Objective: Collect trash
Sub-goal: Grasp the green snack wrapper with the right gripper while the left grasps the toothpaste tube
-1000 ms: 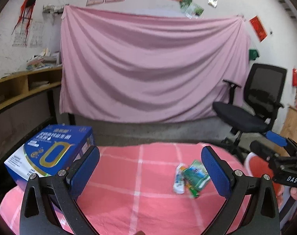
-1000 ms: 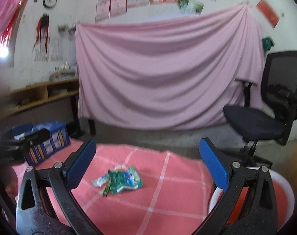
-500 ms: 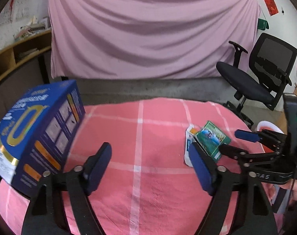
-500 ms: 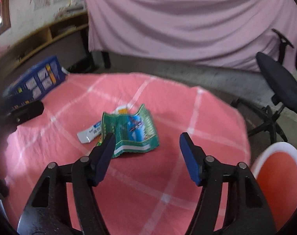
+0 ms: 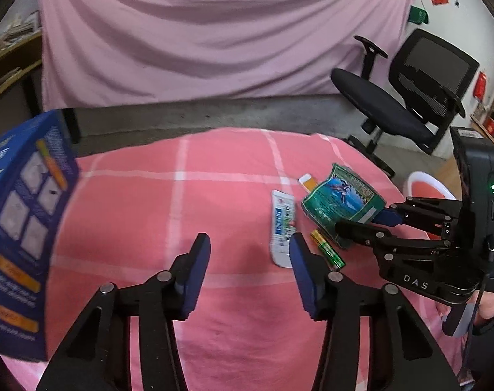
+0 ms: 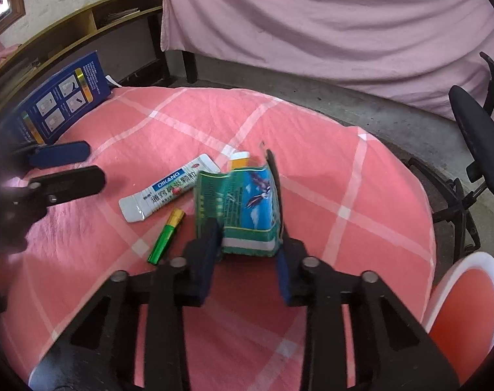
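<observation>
A green snack packet (image 6: 243, 208) lies on the pink checked cloth (image 6: 328, 169); it also shows in the left wrist view (image 5: 341, 202). My right gripper (image 6: 248, 244) has its jaws around the packet's near edge, touching both sides. A white toothpaste tube (image 6: 168, 192), a green and gold battery (image 6: 167, 236) and a small orange and white piece (image 6: 239, 159) lie beside it. My left gripper (image 5: 250, 254) is open and empty, hovering just left of the tube (image 5: 282, 224).
A blue box (image 5: 22, 228) stands at the table's left edge. A red bin with a white rim (image 6: 465, 309) sits off the table's right side. An office chair (image 5: 409, 97) stands beyond the table, with a pink curtain (image 5: 214, 32) behind.
Both grippers have moved down and forward over the table. My right gripper has narrowed from wide open to closing around the green packet. My left gripper has narrowed somewhat.
</observation>
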Tool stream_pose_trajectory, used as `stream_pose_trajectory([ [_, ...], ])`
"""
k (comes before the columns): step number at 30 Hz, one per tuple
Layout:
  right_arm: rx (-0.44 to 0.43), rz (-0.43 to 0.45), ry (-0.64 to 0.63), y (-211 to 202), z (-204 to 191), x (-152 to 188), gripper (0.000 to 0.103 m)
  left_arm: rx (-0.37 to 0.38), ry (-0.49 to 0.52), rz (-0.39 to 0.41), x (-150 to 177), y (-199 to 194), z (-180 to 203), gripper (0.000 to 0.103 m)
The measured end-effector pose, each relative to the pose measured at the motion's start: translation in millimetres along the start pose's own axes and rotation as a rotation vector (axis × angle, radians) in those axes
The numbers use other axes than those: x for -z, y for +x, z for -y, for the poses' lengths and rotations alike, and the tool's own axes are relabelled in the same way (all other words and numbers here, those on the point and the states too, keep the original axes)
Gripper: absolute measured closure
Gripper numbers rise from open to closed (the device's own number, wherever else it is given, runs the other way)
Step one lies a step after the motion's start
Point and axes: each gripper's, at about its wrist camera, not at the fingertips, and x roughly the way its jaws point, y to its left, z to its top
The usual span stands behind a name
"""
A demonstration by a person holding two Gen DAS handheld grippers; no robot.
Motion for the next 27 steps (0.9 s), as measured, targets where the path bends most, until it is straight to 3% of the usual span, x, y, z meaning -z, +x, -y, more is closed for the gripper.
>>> stream_pose_trajectory([
  [10, -0.021, 0.013, 0.074, -20, 19, 17, 0.054, 0.013, 0.076, -0.096, -13, 30, 24, 0.061],
  [14, -0.018, 0.015, 0.092, -22, 21, 19, 0.053, -0.038, 0.110, -0.116, -11, 37, 30, 0.078],
  [15, -0.017, 0.016, 0.093, -23, 23, 19, 0.053, -0.044, 0.108, -0.116, -11, 39, 30, 0.085],
  [21, 0.003, 0.018, 0.084, -21, 21, 19, 0.052, -0.038, 0.070, -0.104, -6, 35, 26, 0.085],
  [27, 0.012, 0.062, 0.099, -33, 21, 25, 0.059, 0.015, -0.018, -0.053, 5, 12, 22, 0.085],
])
